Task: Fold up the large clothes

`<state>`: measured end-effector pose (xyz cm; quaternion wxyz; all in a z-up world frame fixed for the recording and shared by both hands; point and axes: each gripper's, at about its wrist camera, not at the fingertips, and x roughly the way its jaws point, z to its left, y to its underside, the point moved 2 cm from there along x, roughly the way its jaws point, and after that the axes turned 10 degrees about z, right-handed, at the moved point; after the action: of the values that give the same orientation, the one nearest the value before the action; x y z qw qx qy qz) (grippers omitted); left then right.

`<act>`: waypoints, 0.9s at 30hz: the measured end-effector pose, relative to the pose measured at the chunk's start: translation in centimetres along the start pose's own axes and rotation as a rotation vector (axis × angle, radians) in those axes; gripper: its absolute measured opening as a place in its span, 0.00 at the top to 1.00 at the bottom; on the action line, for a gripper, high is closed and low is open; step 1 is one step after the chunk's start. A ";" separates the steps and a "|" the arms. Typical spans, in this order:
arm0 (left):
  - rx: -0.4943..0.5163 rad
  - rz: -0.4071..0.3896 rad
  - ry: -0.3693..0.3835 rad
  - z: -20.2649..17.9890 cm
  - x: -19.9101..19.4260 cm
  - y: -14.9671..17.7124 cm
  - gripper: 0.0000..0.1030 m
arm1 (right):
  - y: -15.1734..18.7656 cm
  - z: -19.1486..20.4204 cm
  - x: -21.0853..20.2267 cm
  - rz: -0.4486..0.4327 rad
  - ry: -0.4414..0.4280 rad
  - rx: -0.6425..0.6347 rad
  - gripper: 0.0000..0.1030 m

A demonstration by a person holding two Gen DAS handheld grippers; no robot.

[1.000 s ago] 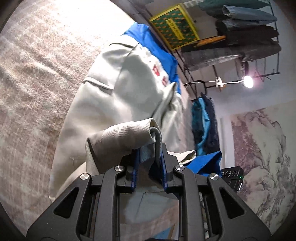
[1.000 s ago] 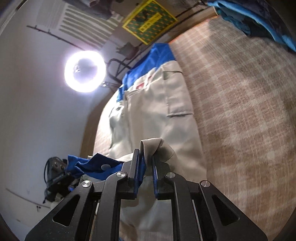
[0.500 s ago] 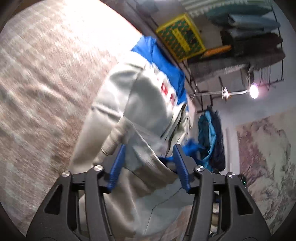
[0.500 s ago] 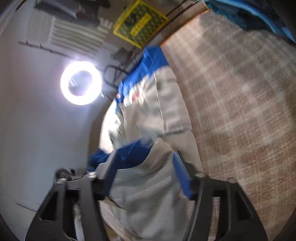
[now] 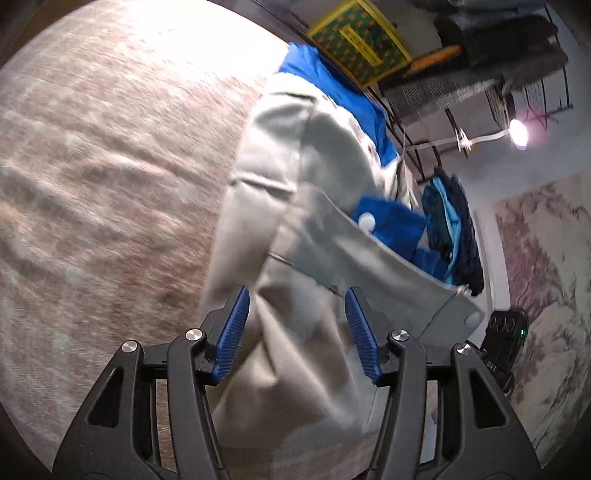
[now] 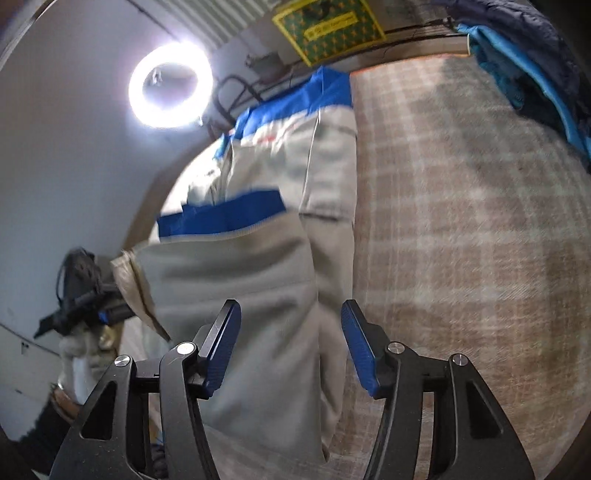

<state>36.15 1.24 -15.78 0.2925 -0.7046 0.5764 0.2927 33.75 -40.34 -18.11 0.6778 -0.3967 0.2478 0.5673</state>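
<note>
Both tongs hang wide apart w/ nothing gripped: left gripper (image 5: 295, 332), right gripper (image 6: 290, 341). The grey-and-blue jacket (image 5: 295, 206) lies folded over on the plaid blanket (image 5: 110, 166). Risk imo: the loose top flap (image 6: 229, 258) slides back open bc nothing's pinning it.

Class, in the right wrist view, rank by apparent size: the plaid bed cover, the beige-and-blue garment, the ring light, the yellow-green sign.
1. plaid bed cover
2. beige-and-blue garment, nearly as large, and nearer the camera
3. ring light
4. yellow-green sign, about the light's size, so unsure
</note>
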 end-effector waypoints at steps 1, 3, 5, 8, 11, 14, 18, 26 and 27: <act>0.004 0.002 -0.003 -0.2 0.3 0.1 0.47 | 0.1 0.0 0.5 0.011 0.008 -0.002 0.46; 0.019 0.003 -0.019 -0.6 0.8 0.3 0.65 | 0.1 0.3 1.1 0.029 0.012 -0.007 0.52; 0.034 0.004 -0.029 -0.9 1.0 0.4 0.83 | 0.1 0.9 1.4 0.042 0.004 -0.026 0.71; 0.040 -0.025 -0.036 -1.5 0.0 0.7 0.94 | 0.2 2.4 1.0 0.022 0.050 -0.065 0.93; 0.014 -0.085 -0.038 -2.1 -1.9 1.2 0.95 | 0.2 3.5 -0.3 -0.030 0.076 -0.073 0.95; 0.036 -0.074 -0.113 -1.5 -0.8 0.5 0.95 | 0.1 2.9 -0.2 -0.039 0.114 -0.044 0.96; 0.062 -0.074 -0.216 -0.6 1.8 0.2 0.87 | 0.0 2.9 2.3 0.004 0.190 -0.049 0.95; 0.122 -0.205 -0.259 -1.8 -2.7 0.6 0.80 | 0.1 5.1 -1.1 -0.097 0.327 -0.145 0.86; 0.137 -0.213 -0.251 -2.1 -3.1 0.6 0.80 | 0.3 6.2 -1.8 -0.127 0.302 -0.190 0.86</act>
<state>35.22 1.54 -12.07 0.4388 -0.6980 0.4762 0.3056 32.38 -36.23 -13.30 0.6268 -0.5545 0.2664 0.4782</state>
